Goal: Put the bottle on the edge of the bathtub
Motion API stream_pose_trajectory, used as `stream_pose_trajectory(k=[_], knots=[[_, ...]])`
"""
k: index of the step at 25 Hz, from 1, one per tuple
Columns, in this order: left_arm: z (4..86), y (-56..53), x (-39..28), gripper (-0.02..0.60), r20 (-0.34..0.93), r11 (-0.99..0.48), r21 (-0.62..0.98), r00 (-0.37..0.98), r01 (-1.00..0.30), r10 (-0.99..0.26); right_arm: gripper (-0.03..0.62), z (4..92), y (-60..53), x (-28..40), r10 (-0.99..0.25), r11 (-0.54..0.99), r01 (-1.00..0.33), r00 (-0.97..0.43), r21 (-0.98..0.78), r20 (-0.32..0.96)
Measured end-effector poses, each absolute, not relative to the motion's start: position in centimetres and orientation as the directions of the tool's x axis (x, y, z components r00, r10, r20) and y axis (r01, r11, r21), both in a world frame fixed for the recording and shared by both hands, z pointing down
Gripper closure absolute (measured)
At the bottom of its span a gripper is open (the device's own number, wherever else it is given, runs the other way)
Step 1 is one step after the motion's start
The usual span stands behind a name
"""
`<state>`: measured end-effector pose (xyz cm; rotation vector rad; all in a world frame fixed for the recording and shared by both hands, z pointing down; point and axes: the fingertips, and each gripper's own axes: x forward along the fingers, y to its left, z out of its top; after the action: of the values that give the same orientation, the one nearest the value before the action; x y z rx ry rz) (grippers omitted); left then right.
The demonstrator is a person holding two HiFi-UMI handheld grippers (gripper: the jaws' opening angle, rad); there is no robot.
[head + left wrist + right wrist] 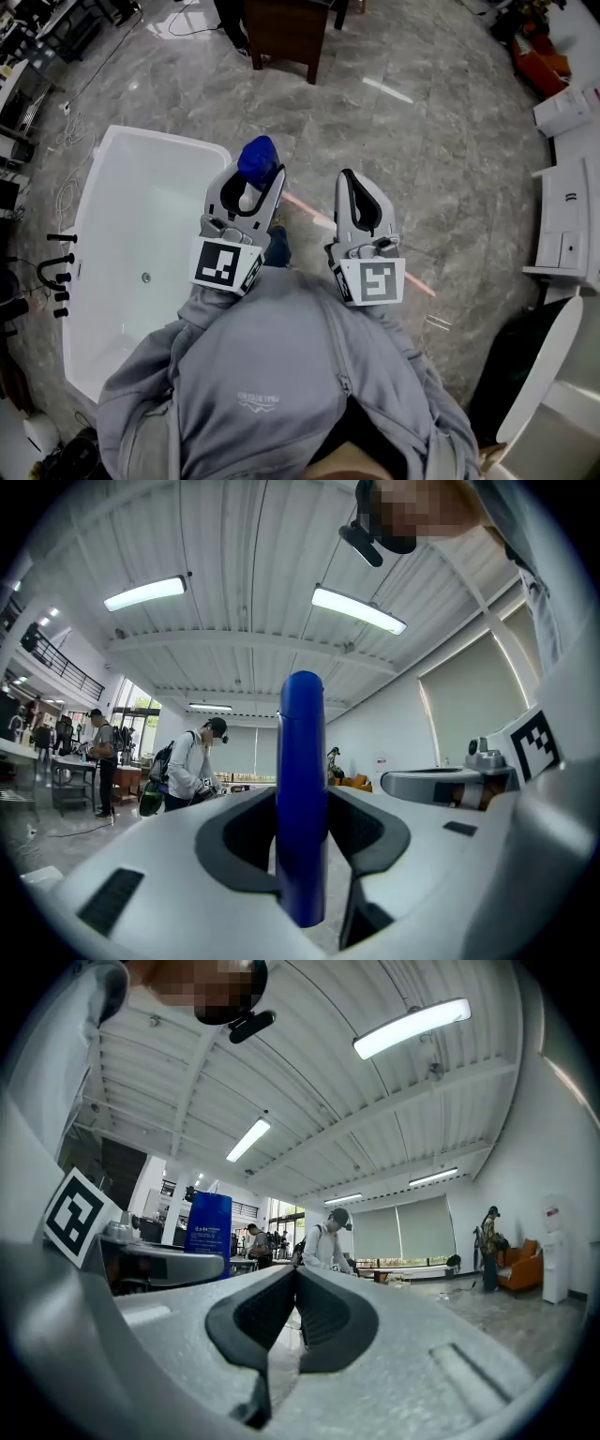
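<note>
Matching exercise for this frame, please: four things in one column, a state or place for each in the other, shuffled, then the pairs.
1 deep blue plastic bottle
2 white freestanding bathtub
3 left tongs
4 right tongs

A shut, nothing between
B standing on the grey marble floor
C closed on the bottle
D carried in the air

Pairs: 1-D, 2-B, 3-C, 4-A

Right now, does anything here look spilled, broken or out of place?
Nothing stands out. The blue bottle is held cleanly in the left gripper, nothing is spilled, and the white bathtub looks undamaged.
</note>
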<state>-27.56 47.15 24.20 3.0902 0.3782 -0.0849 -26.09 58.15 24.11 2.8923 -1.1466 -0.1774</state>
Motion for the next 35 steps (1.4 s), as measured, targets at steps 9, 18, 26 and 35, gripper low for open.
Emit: stream_pose_trajectory(k=[9,18,26,35], knots=[[25.0,42.2,-20.7,0.425,-0.069,-0.964,0.032,0.963,0.262,0.26,0.591,25.3,52.9,-18.8,-0.694,-0.72,-0.691,0.716,0.061,-0.076],[23.9,36.9,-10.0,0.425,-0.067,-0.949,0.015,0.947,0.316,0.314,0.591,24.3,46.1,-8.2,-0.7,-0.714,-0.698,0.71,0.061,-0.078],[24.7,31.8,-2.3,0.425,-0.056,-0.954,0.025,0.953,0.3,0.298,0.591,24.8,40.5,-0.3,-0.722,-0.692,-0.721,0.689,0.037,-0.067],[25.6,26.3,0.7,0.425,-0.031,-0.978,0.052,0.98,0.2,0.198,0.591,26.0,34.1,3.7,-0.805,-0.594,-0.804,0.593,0.036,-0.037]])
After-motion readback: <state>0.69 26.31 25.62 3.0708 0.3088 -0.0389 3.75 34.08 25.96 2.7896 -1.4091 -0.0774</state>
